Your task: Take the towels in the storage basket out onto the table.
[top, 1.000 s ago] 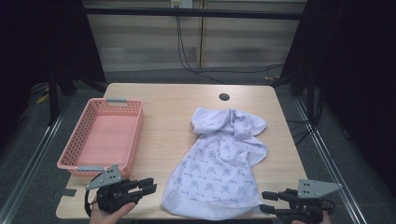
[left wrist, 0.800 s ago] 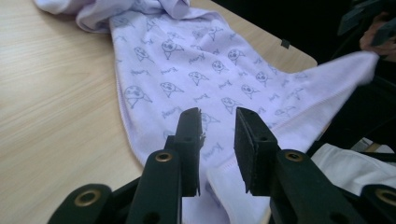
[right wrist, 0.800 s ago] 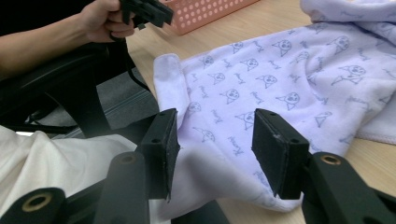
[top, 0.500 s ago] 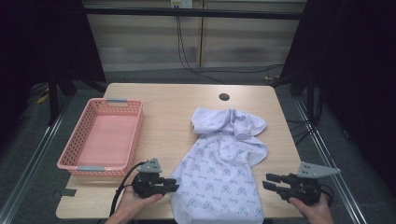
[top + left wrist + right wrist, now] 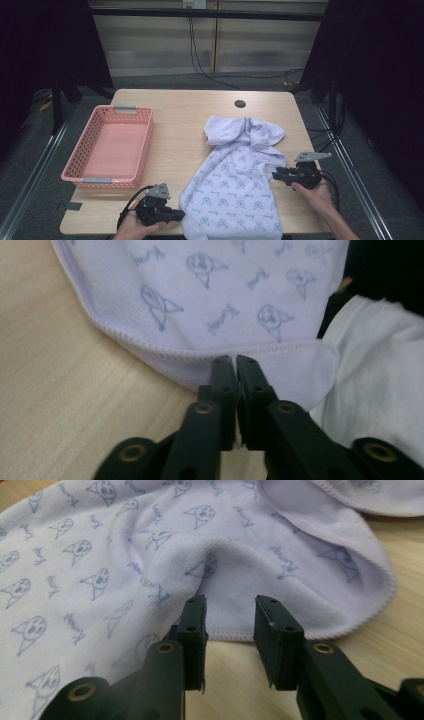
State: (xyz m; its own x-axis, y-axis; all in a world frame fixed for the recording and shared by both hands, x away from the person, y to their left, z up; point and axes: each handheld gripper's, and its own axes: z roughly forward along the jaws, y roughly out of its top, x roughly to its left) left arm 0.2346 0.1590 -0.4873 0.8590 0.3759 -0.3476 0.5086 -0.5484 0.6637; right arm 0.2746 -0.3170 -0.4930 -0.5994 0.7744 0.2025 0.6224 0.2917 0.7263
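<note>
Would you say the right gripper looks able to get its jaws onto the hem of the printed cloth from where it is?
Probably yes: the right gripper has open jaws at the cloth's hem, nothing between.

The cloth (image 5: 150,555) looks soft and fuzzy. The table (image 5: 185,130) under it is smooth, pale wood. The basket (image 5: 107,147) is pink plastic.

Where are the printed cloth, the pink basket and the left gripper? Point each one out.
printed cloth (image 5: 232,187), high view, on the flat printed middle.
pink basket (image 5: 107,181), high view, on the near rim.
left gripper (image 5: 235,362), left gripper view, at the jaw tips pinched on the cloth's hem.
</note>
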